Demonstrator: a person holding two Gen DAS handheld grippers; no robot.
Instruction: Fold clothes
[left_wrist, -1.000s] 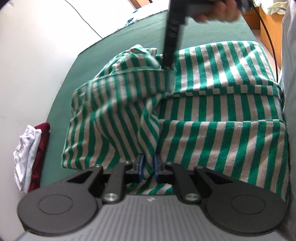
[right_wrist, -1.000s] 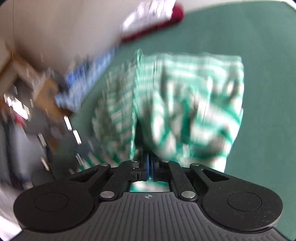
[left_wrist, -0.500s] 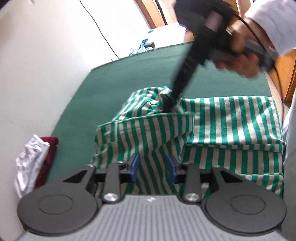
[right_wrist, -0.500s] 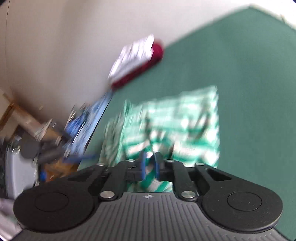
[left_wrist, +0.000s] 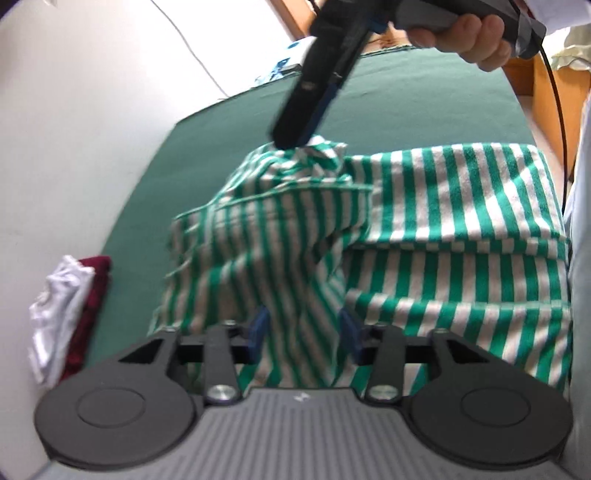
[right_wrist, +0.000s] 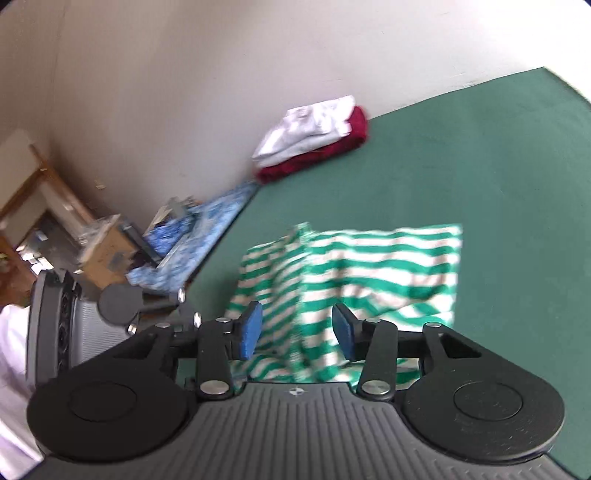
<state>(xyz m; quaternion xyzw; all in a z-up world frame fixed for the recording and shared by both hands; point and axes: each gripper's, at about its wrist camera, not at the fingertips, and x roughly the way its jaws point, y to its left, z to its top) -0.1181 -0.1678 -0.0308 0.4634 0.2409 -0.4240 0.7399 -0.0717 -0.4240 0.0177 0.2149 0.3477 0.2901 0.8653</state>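
**Inspector:** Count the garments, left to right.

**Assistant:** Three. At the far left edge of the green table cover (left_wrist: 424, 96), by the wall, one stack of two folded items: a white garment (left_wrist: 59, 306) on a dark red garment (left_wrist: 90, 306). Then one green-and-white striped garment (left_wrist: 443, 229) in the middle, partly folded, its right portion lying flat in layers, its left portion bunched and raised.

**Inspector:** Grippers?

**Assistant:** Two. The left gripper (left_wrist: 303, 338) has its jaws opening; a hanging fold of the striped cloth lies between the blue pads (left_wrist: 258, 328), which stand clear of it. The right gripper (right_wrist: 295, 328) also has its jaws opening, with blurred striped cloth seen between the pads and not pinched.

**Inspector:** The right gripper's place relative to the garment?

**Assistant:** In the left wrist view its fingertips are at the bunched peak; whether they touch it I cannot tell. One hand (left_wrist: 469, 40) holds its handle.

**Inspector:** Anything else?

**Assistant:** One blue patterned cloth (right_wrist: 207, 225) past the table's end.
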